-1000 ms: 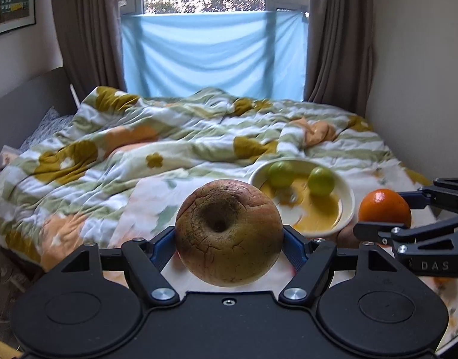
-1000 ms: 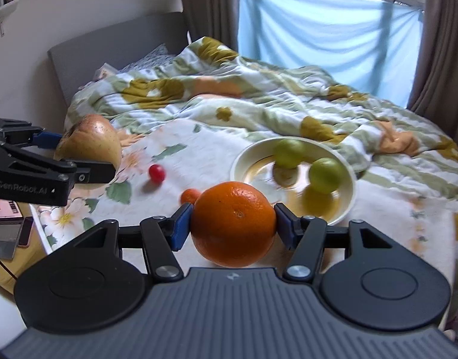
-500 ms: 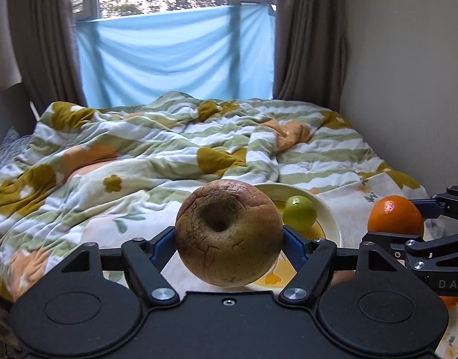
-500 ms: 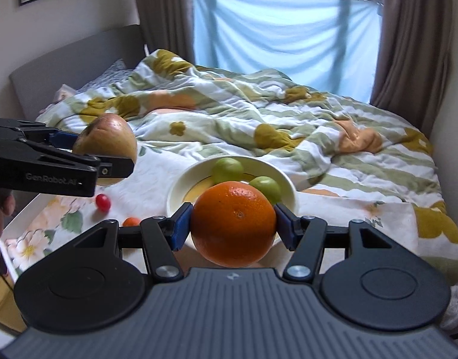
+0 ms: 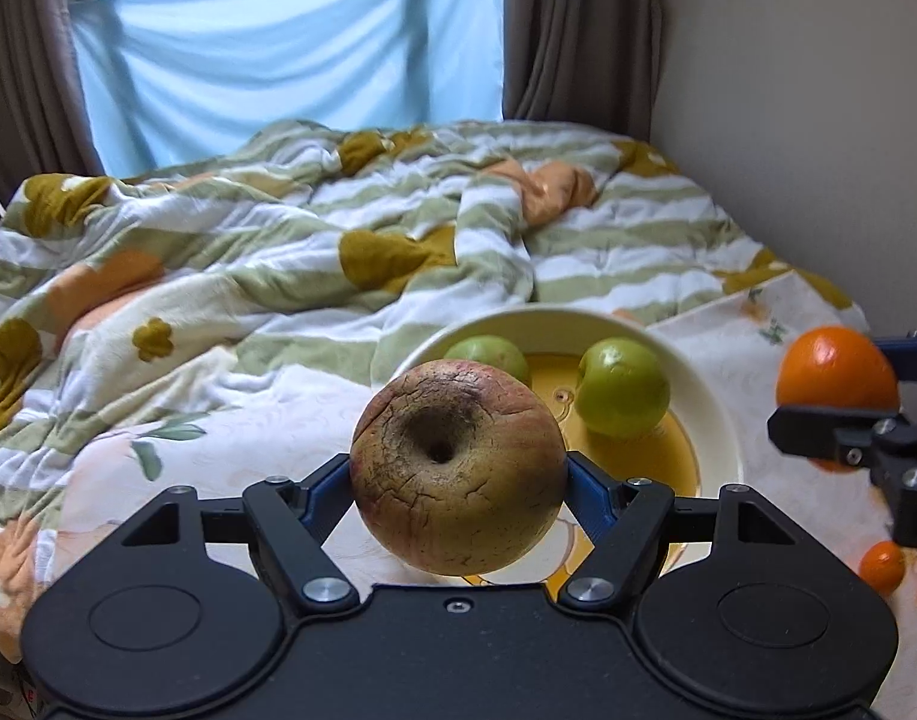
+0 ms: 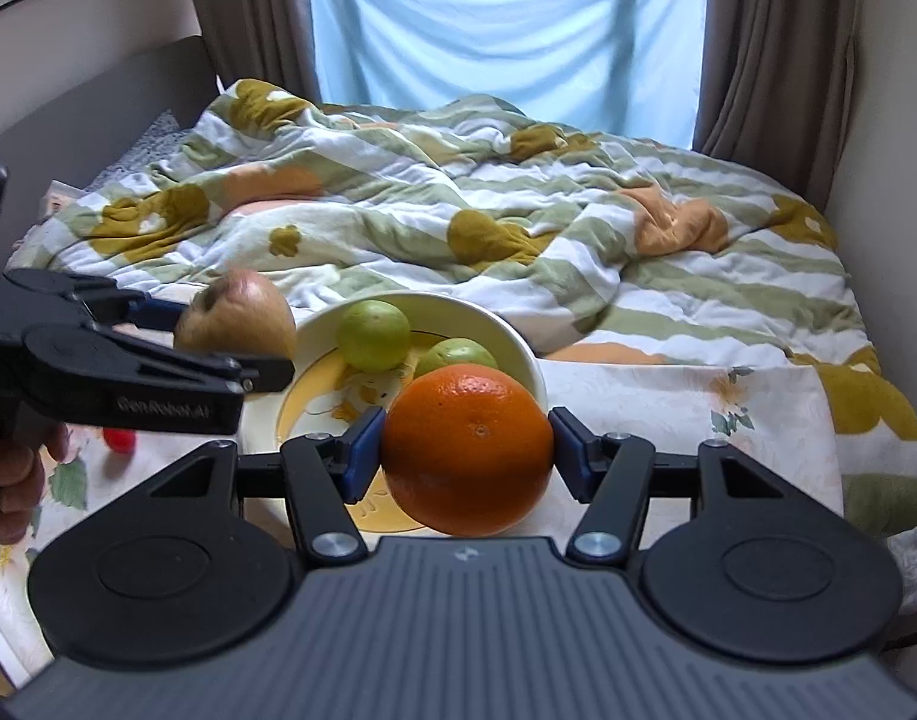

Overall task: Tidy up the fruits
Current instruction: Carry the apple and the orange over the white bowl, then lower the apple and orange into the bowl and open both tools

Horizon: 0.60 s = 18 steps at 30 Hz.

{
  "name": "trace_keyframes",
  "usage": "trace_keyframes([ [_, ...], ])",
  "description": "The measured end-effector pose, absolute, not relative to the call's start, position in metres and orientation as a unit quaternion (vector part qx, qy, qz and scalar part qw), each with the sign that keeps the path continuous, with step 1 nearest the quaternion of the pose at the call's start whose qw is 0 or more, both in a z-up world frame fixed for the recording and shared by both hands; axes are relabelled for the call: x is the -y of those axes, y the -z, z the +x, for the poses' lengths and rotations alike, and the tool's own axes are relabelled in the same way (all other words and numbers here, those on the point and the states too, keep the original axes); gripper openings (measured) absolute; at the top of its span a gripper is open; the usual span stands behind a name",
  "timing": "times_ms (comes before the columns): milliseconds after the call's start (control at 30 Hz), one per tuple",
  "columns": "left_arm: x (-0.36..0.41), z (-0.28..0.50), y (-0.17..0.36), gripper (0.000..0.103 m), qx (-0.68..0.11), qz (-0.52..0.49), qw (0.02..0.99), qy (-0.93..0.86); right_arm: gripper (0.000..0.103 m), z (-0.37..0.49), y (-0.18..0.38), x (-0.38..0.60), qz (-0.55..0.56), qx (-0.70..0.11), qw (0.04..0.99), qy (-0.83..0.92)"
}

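Note:
My left gripper (image 5: pixel 458 474) is shut on a brownish wrinkled apple (image 5: pixel 458 468), held just in front of the cream bowl (image 5: pixel 713 414). The bowl holds two green fruits (image 5: pixel 623 387) (image 5: pixel 488 354). My right gripper (image 6: pixel 467 450) is shut on a large orange (image 6: pixel 467 447), held above the bowl's near right rim (image 6: pixel 533 369). The orange also shows at the right in the left wrist view (image 5: pixel 836 378). The apple shows at the left in the right wrist view (image 6: pixel 236 318).
The bowl sits on a floral sheet on a bed with a rumpled striped quilt (image 5: pixel 338 240). Small orange fruits (image 5: pixel 881 567) lie right of the bowl and a small red one (image 6: pixel 119 441) to its left. A wall (image 5: pixel 818 90) borders the bed's right side.
Both grippers have moved closer to the bowl while holding their fruits. The bowl now looks larger and nearer in both views.

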<state>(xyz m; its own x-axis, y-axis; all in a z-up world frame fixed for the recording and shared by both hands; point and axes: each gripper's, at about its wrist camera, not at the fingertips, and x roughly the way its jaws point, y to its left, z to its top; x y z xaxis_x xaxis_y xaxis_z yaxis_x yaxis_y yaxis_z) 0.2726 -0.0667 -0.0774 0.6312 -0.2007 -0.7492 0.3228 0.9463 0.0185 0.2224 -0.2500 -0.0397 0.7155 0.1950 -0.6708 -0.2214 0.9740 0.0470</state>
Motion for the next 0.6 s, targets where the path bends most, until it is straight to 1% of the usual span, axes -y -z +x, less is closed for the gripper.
trace_keyframes([
  [600, 0.086, 0.298, 0.111, 0.079, -0.414, 0.136, 0.881, 0.183, 0.074, 0.247, 0.060, 0.251, -0.003, -0.379, 0.922, -0.077],
])
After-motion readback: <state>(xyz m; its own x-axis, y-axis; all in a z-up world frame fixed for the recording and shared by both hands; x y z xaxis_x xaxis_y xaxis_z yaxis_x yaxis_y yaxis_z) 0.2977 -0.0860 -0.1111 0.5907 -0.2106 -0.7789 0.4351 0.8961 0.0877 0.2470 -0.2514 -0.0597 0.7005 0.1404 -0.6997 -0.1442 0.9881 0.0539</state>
